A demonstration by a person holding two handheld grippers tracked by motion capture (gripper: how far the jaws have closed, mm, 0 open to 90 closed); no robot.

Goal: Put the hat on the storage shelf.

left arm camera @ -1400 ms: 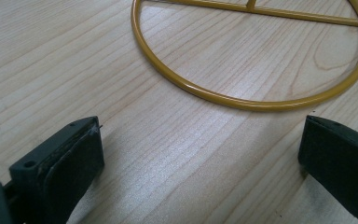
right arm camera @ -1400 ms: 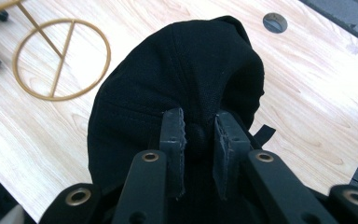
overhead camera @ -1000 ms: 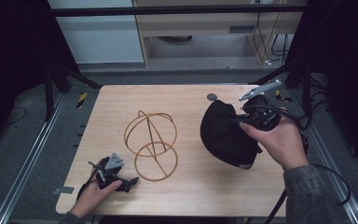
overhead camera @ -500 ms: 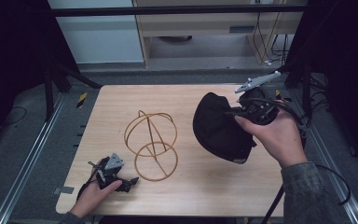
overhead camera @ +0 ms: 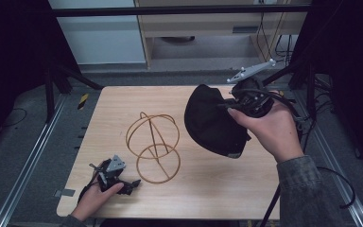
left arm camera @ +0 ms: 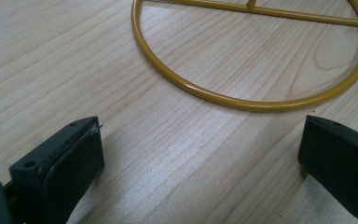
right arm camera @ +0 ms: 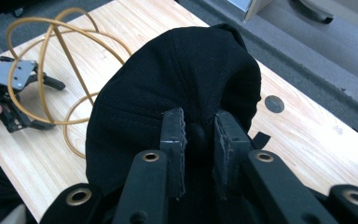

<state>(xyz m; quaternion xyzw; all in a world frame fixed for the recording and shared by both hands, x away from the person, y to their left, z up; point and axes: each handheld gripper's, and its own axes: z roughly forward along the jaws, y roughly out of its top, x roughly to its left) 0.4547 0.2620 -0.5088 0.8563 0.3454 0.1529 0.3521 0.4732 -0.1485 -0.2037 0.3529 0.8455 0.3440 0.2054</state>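
Note:
A black cap hangs above the right half of the table, pinched by my right gripper. In the right gripper view the two pads squeeze a fold of the black cap, where my right gripper is shut on it. A yellow wire stand, a dome of hoops on a round base, sits at the table's middle. My left gripper rests on the table at the front left, open. Its jaws stand wide apart in the left gripper view, with the stand's base ring just ahead of my left gripper.
The wooden table has a small round hole near its far right corner. Metal rails run along both sides, and a shelf unit stands behind the table. A cable trails from the right gripper past the table's right edge.
My right gripper has lifted the black cap off the table and carried it up and toward the left, nearer the wire stand. The left gripper has stayed where it was.

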